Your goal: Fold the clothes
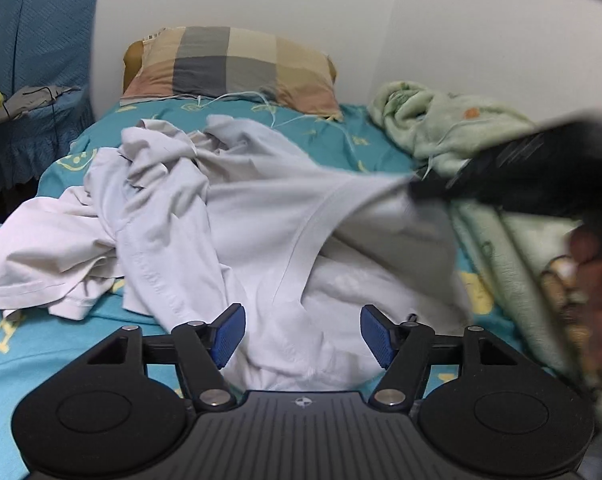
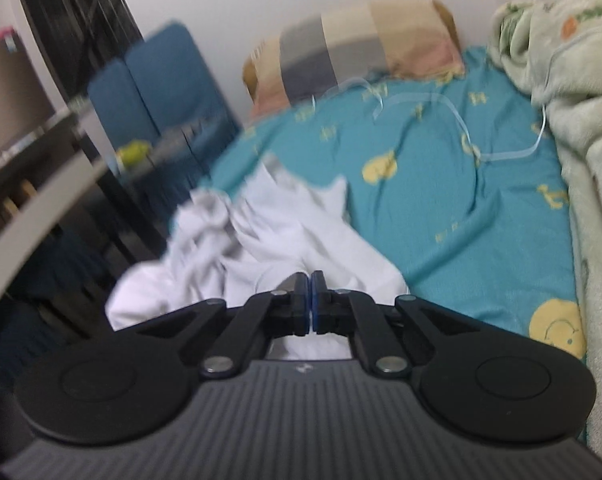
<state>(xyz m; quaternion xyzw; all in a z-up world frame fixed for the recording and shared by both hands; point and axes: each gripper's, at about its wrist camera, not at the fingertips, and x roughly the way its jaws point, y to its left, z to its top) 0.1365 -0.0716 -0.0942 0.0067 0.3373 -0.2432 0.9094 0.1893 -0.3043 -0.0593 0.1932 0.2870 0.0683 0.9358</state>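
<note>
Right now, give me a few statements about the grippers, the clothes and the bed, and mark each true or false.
1. The left hand-held gripper is open over the white garment. True.
2. The right hand-held gripper is open and holds nothing. False: it is shut on the white garment.
3. The checked pillow lies at the head of the bed. True.
4. The bedsheet is plain red. False: it is teal with yellow prints.
5. The green blanket is bunched along the wall side. True.

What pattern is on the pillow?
Beige, grey and pink checks on the pillow, clearest in the left wrist view.
</note>
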